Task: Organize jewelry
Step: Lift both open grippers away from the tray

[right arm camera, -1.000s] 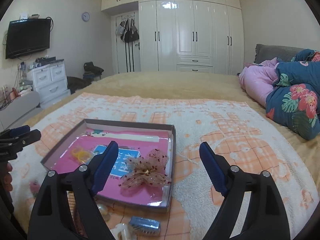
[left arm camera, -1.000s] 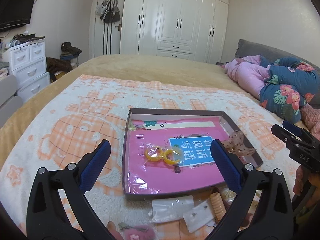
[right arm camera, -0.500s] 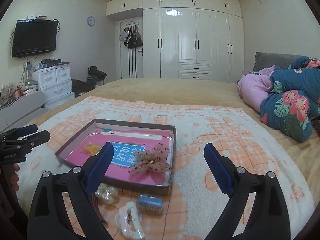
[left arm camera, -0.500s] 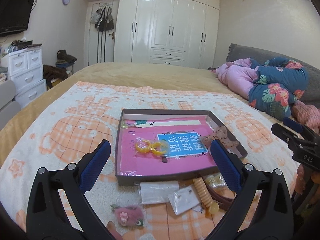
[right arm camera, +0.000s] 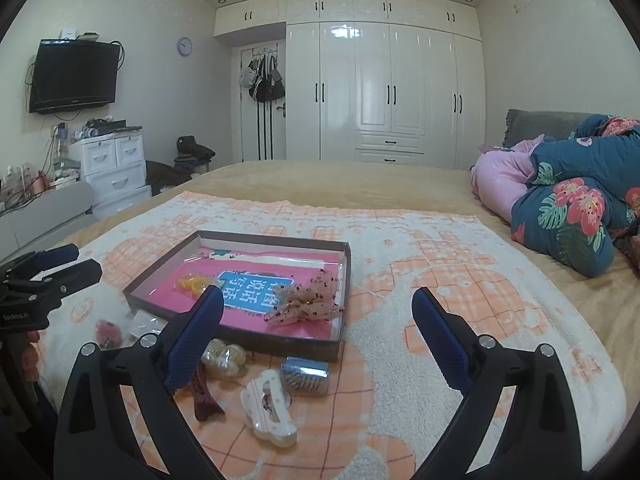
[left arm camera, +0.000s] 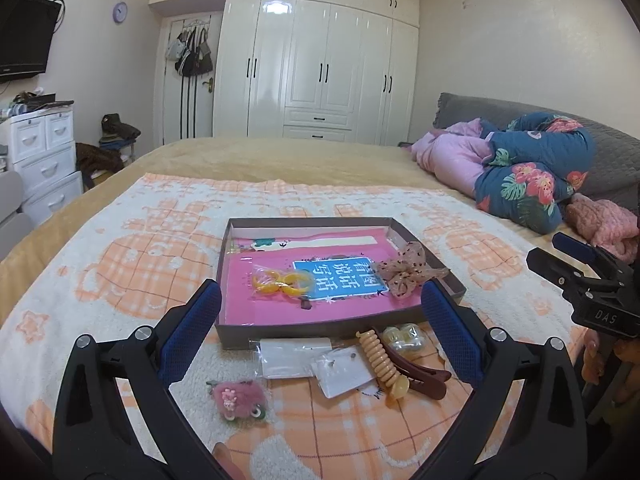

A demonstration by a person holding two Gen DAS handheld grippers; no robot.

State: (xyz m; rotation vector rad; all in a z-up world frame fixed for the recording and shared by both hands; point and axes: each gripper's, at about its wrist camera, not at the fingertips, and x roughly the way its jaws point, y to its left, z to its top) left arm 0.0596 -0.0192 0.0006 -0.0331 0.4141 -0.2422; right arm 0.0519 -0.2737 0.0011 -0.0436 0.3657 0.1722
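On the bed, over the orange-and-white checked blanket, I hold both tools low and pointed slightly down at the shallow box. My left gripper is spread wide with nothing between its blue pads. My right gripper has its jaws opening, nearly full width, nothing between them either. Box sits flat on the blanket, pink liner with a blue printed card in the middle. Inside it: yellow rings in a clear bag left of the card, and a dotted tulle bow at the card's right edge, against the box wall. Rest of the jewelry lies loose on the blanket just in front of the box: two clear packets with small earrings, a pink fuzzy clip nearest me, a beige spiral hair tie lying across a brown hair clip, and a pearly bead clip touching the box's near wall. From the right wrist view I also see a white claw clip and a small silver-blue comb clip just beside it, both near the box's front right corner. Floral quilt is bundled well apart at the head of the bed.
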